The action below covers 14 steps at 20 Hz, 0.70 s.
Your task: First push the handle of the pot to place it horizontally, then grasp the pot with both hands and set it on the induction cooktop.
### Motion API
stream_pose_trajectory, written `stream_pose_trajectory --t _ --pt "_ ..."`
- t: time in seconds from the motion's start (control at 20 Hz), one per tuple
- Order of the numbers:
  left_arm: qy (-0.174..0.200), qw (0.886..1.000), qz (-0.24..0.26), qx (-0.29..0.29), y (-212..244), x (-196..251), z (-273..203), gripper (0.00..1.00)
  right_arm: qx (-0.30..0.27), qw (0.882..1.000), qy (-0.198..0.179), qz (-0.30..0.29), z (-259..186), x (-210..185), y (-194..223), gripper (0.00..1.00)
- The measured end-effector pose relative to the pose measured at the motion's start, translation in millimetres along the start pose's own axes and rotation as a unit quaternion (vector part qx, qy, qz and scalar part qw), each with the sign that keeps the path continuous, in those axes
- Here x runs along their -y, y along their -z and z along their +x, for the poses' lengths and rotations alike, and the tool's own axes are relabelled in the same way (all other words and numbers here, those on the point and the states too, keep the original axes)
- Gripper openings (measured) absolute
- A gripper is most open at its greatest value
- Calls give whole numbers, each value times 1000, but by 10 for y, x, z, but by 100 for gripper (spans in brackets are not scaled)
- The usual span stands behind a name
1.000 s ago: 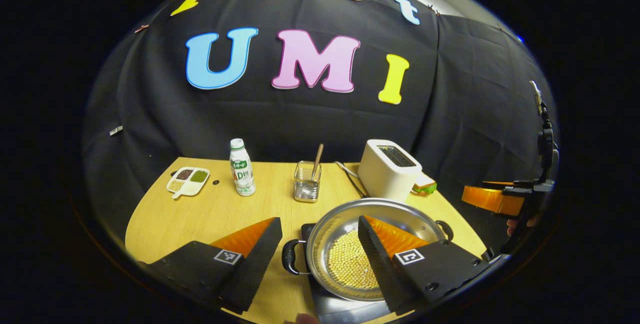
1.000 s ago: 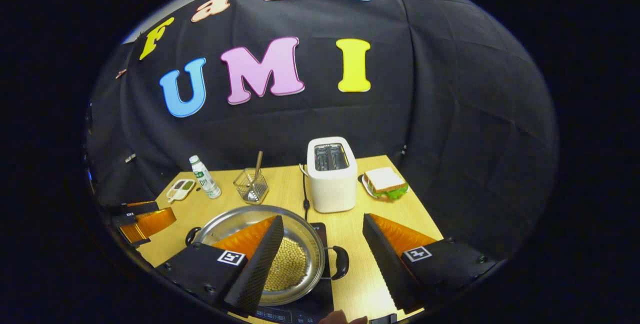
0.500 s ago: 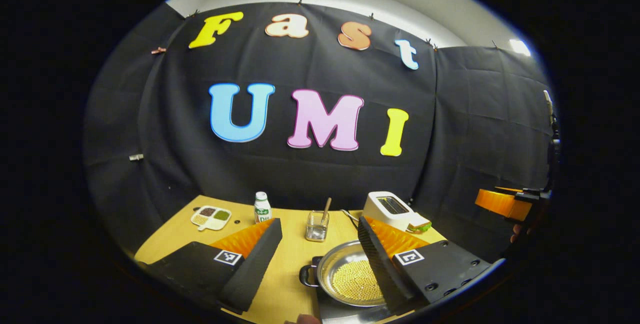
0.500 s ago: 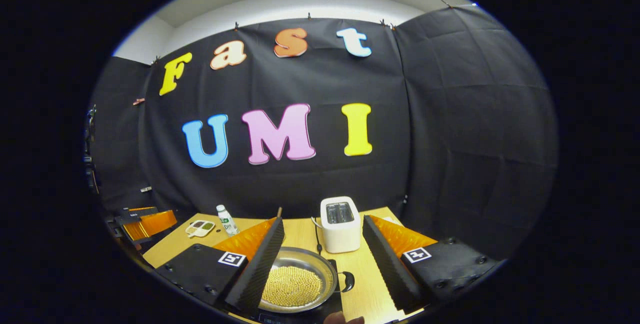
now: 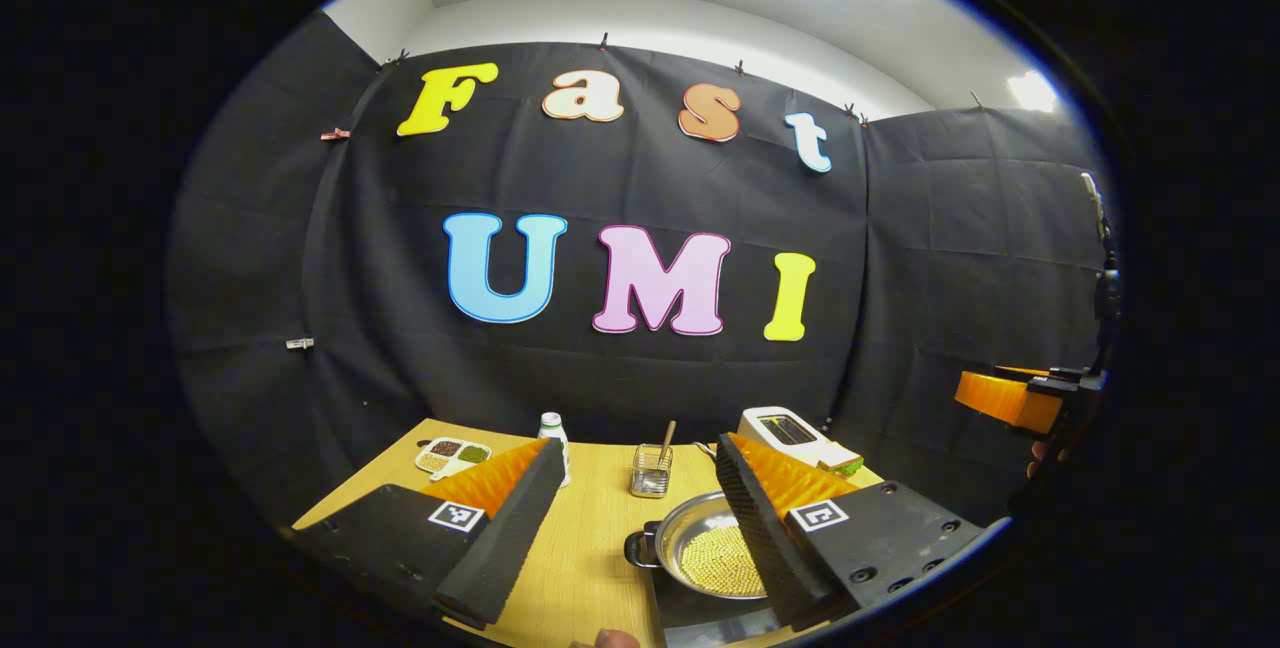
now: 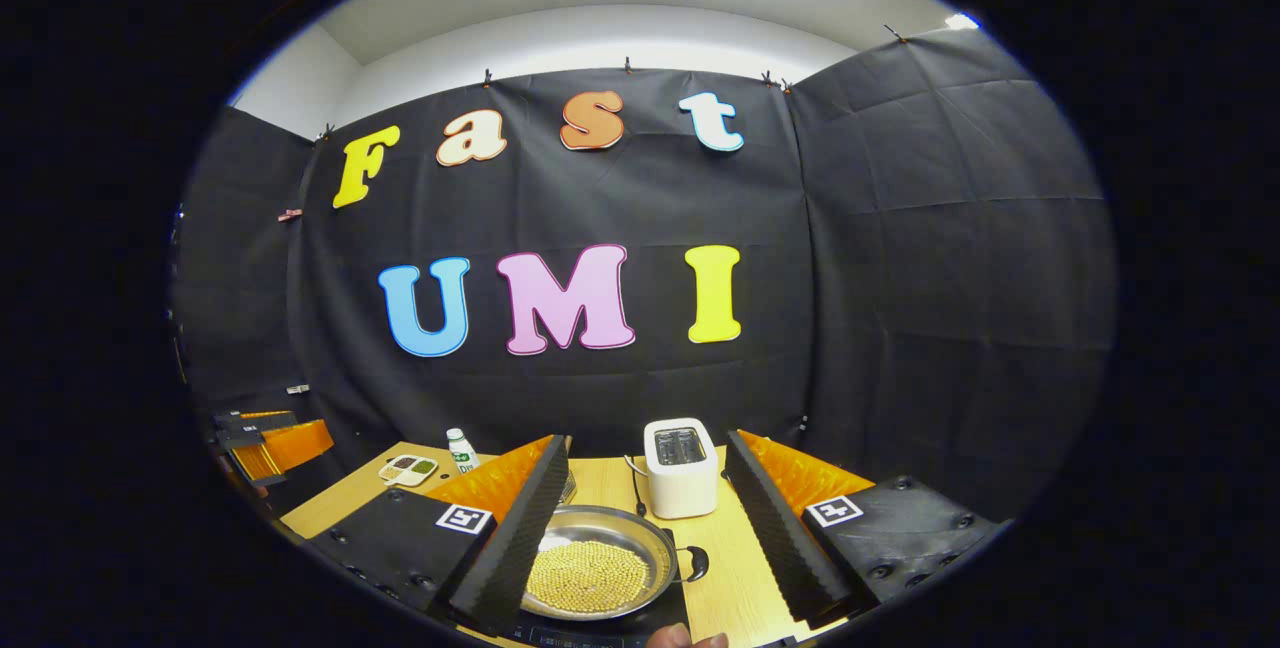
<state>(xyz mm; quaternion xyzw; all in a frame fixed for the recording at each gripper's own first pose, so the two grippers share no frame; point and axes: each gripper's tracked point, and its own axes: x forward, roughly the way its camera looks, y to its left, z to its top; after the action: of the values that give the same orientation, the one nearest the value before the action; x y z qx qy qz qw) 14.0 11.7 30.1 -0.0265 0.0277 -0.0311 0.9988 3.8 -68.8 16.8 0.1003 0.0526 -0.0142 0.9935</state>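
Note:
A shallow steel pot [image 5: 700, 540] filled with yellow beans rests on the black induction cooktop [image 5: 700, 616]. Its black loop handles point left [image 5: 640, 548] and right [image 6: 696, 562]. My left gripper [image 5: 637, 443] is open, held high above the table and back from the pot, with nothing between its fingers. My right gripper [image 6: 645, 438] is open too, also raised well clear of the pot [image 6: 600, 568] and the cooktop [image 6: 600, 630]. Each gripper appears at the far edge of the other's view, right gripper [image 5: 1005, 398] and left gripper [image 6: 270, 438].
On the wooden table [image 5: 590, 568] behind the pot stand a white toaster [image 6: 680, 468], a sandwich [image 5: 845, 463], a glass holder with a spoon [image 5: 650, 470], a small white bottle [image 5: 552, 428] and a divided dish of grains [image 5: 452, 453].
Both grippers have lifted up and drawn back from the pot, which now looks smaller and lower in both views. The pot stays on the cooktop. Both grippers remain open.

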Motion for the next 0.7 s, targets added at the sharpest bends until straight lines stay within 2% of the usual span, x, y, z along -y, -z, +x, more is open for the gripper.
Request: stream_pose_trajectory --t 0.1,0.5,0.7 --pt "3 1000 3 -4 16 -6 -9 93 -1 1000 4 -4 -16 -11 3 98" --pt "22 1000 18 -5 -23 141 11 97 -9 1000 12 -11 -91 20 71 98" --pt "26 999 21 -9 -7 168 12 95 -12 1000 16 -12 -98 68 107 98"
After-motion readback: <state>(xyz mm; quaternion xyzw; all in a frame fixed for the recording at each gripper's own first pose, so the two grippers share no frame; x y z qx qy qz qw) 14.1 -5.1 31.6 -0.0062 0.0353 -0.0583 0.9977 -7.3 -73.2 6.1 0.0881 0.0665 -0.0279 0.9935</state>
